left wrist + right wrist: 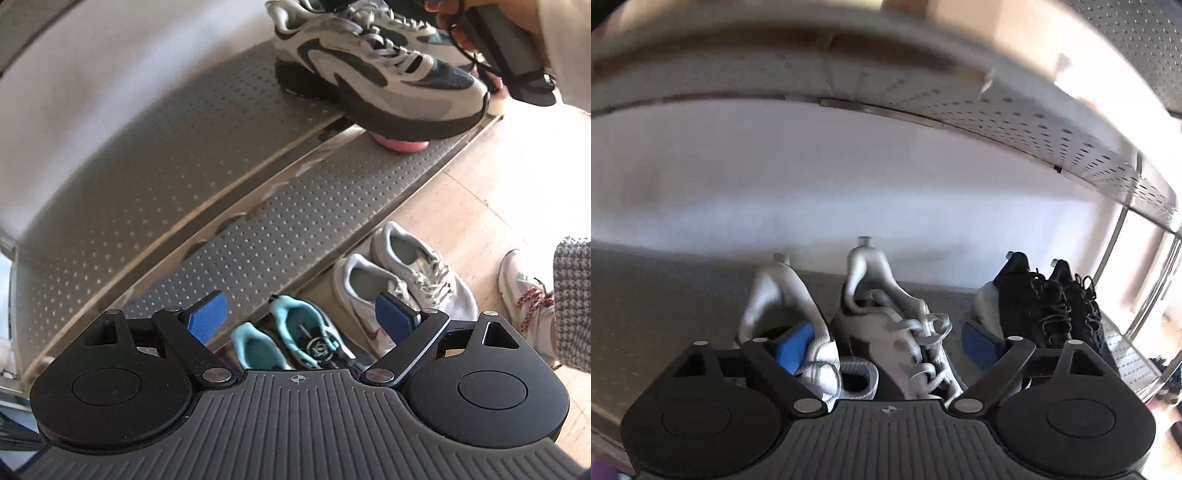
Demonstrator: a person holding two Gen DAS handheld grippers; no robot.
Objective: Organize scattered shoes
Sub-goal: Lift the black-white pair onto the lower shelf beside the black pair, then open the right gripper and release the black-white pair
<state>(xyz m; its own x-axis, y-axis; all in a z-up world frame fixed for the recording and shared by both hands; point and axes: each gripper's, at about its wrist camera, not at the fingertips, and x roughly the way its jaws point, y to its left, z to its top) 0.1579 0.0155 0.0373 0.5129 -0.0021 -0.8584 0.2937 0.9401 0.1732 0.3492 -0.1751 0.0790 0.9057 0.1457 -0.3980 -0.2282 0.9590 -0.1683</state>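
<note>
In the left wrist view my left gripper point(301, 317) is open and holds nothing. It hangs over a teal-lined black pair point(288, 339) and a white pair of sneakers point(399, 288) on the floor. A grey-and-black pair point(369, 74) stands on the perforated rack shelf point(166, 155). In the right wrist view my right gripper point(886, 345) is open just in front of that same grey pair of sneakers point(886, 321) on the shelf point(665, 295). Its blue pads point(796, 347) flank the laces without pressing. A black pair point(1045, 306) stands to the right.
A hand with the other gripper's handle point(517, 55) is at the top right of the left wrist view. A pink sole point(400, 142) shows under the shelf edge. A white shoe with red laces point(524, 295) and a houndstooth fabric point(572, 302) are at the right. Another perforated shelf point(1071, 129) hangs overhead.
</note>
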